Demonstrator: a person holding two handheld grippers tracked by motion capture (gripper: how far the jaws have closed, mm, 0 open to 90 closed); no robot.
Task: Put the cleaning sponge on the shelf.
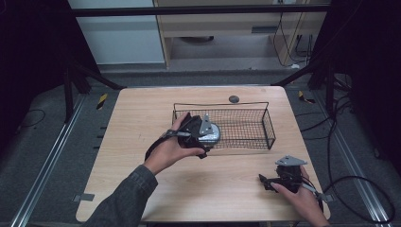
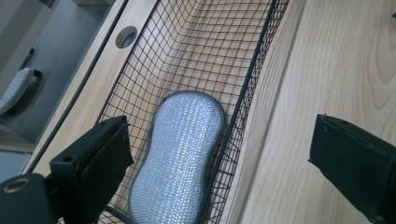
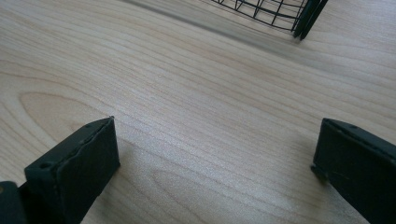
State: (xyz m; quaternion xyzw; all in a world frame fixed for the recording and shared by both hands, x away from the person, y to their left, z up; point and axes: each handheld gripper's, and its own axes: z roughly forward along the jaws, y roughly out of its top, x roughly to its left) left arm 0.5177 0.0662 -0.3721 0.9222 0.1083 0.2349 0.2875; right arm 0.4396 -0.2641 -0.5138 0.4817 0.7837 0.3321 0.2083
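Observation:
A silver-grey scouring sponge [image 2: 180, 158] lies flat on the floor of a black wire basket [image 1: 265, 124], at its left end [image 1: 213, 134]. My left gripper [image 1: 204, 133] hovers over that end, open, with its jaws wide apart above the sponge and the basket's near wall [image 2: 243, 112]; nothing is between them. My right gripper [image 1: 270, 183] rests low over the bare wooden table near the front right corner, open and empty, with its fingers [image 3: 79, 163] spread over the wood.
The basket stands across the table's middle, mostly bare inside to the right. A round hole [image 1: 233, 99] is in the tabletop behind it. The table's front edge and right edge lie close to the right hand. Cables trail on the floor at right.

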